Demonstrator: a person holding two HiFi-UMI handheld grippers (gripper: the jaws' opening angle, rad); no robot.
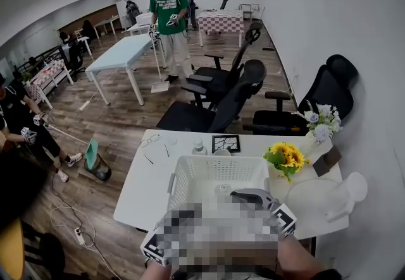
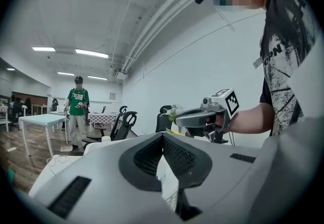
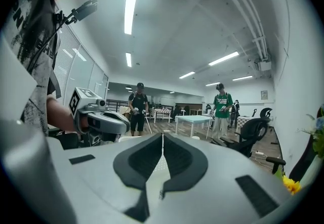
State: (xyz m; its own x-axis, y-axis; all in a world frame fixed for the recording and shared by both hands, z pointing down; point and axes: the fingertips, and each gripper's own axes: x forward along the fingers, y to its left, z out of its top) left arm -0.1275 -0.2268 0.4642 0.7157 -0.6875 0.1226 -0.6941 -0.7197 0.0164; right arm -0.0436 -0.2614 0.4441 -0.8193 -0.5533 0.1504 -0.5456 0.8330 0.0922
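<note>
Laundry basket (image 1: 218, 160): white, slatted, mid-desk (image 1: 142, 187) straight before me, open side up, so it can be reached from above.
Eyeglasses (image 1: 149, 140): left of the basket, lying well apart from it.
Left tongs (image 2: 163, 136): clenched on nothing, hovering by the basket's near left corner.
Right tongs (image 3: 162, 139): also clenched and empty, level with the left pair, over the near right rim.
Sunflowers (image 1: 288, 157): just right of the basket, clear of both tongs.

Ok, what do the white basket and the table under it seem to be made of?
White basket: likely moulded plastic, matte; its walls are even rows of slots with a rounded rim. Table: smooth white top with little shine, perhaps laminate or painted board; the pictures leave it open.
</note>
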